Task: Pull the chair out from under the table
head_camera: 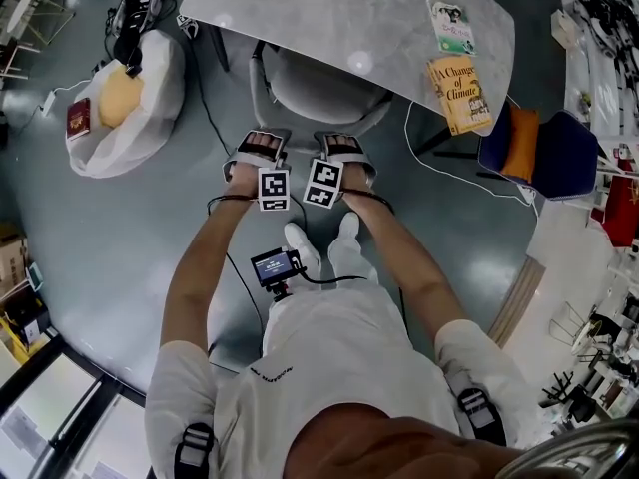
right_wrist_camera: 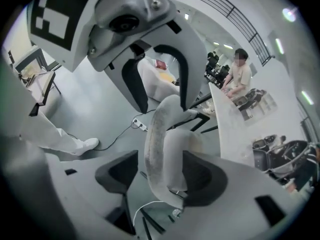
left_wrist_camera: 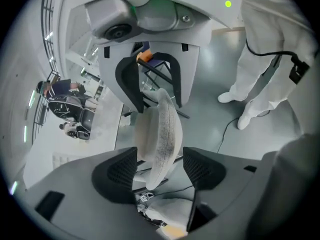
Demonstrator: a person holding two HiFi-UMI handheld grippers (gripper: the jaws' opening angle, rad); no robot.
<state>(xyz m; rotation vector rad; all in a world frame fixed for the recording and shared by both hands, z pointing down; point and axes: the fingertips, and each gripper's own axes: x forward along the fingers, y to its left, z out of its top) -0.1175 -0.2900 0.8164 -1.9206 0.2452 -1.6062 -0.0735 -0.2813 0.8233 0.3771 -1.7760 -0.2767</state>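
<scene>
Head view | chair [head_camera: 319, 93] half under table [head_camera: 300, 8] | left tool [head_camera: 262, 146], right tool [head_camera: 342, 148] released, straddling its back edge

The chair [head_camera: 319, 93] has a back of pale, rough woven cloth. The desk [head_camera: 300, 13] top looks like smooth, matt grey stone. The floor [head_camera: 120, 238] is glossy and shows bright reflections. The left tongs [left_wrist_camera: 159, 170] have a smooth pale plastic shell and dark, finely dotted pads [left_wrist_camera: 117, 173].

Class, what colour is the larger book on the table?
The larger book is yellow-orange; head view.
</scene>
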